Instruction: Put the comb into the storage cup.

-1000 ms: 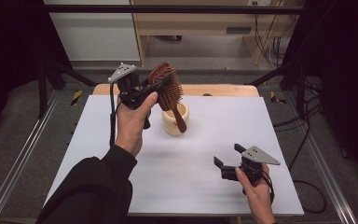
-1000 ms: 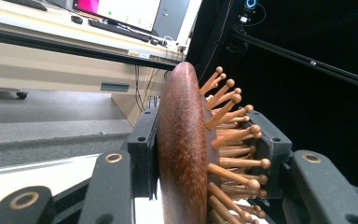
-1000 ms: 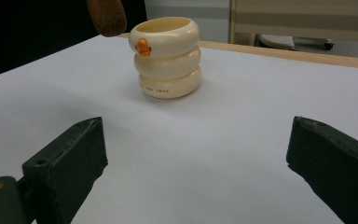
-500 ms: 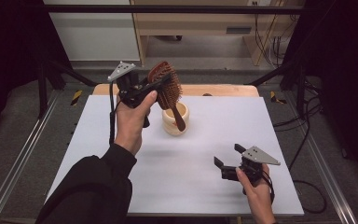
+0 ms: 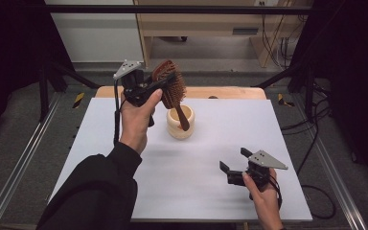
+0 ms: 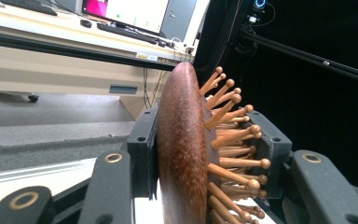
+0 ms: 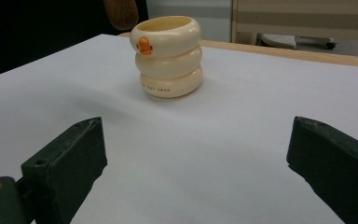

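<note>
Left hand-held gripper clamped on the wooden hairbrush, handle tip over the cream holder; right hand-held gripper, jaws apart, near the table's front edge.

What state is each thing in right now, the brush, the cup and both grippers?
Brush: held in the air by its head, handle pointing down over the cup.
Cup: upright on the table, open at the top.
Left gripper: shut on the brush.
Right gripper: open, holding nothing, low over the table.
</note>
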{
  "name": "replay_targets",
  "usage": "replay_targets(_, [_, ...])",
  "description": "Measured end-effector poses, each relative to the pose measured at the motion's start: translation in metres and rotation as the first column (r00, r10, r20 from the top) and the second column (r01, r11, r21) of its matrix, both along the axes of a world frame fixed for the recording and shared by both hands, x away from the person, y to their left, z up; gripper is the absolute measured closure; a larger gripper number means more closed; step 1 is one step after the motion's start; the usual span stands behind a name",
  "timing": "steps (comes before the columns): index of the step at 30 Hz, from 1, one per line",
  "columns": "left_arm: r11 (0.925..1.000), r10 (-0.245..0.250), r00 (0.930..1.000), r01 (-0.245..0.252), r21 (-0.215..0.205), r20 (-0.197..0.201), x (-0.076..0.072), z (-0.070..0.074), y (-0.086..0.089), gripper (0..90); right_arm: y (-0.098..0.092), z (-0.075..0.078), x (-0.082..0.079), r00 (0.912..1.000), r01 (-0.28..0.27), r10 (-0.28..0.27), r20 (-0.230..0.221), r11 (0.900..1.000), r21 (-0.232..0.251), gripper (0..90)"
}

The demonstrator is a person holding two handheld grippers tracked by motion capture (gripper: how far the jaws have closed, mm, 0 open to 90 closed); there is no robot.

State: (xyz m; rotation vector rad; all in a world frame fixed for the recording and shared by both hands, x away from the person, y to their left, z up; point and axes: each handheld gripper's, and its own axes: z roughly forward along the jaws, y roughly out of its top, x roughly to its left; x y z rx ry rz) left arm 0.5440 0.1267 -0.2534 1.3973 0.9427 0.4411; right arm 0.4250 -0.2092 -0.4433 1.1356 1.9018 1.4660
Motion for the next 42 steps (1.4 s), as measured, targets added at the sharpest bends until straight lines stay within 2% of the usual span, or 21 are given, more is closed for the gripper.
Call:
replay_targets(18, [0.9989, 0.016, 0.9997, -0.015, -0.045, 0.02, 0.029, 0.002, -0.006, 51.7, 0.0, -0.002, 0.002, 0.9999, -0.01, 0.01, -0.004, 1.0, -0.005, 5.0])
replay_targets(28, [0.9964, 0.046, 0.9988, -0.044, -0.073, 0.018, 0.034, 0.001, -0.002, 51.6, -0.001, -0.002, 0.002, 0.9999, -0.007, 0.007, -0.01, 1.0, 0.006, 5.0])
replay_targets(42, [0.9943, 0.078, 0.9964, -0.076, -0.074, 0.032, 0.04, 0.003, 0.009, 51.6, -0.002, -0.003, 0.003, 0.9999, -0.007, 0.007, -0.011, 1.0, 0.009, 5.0])
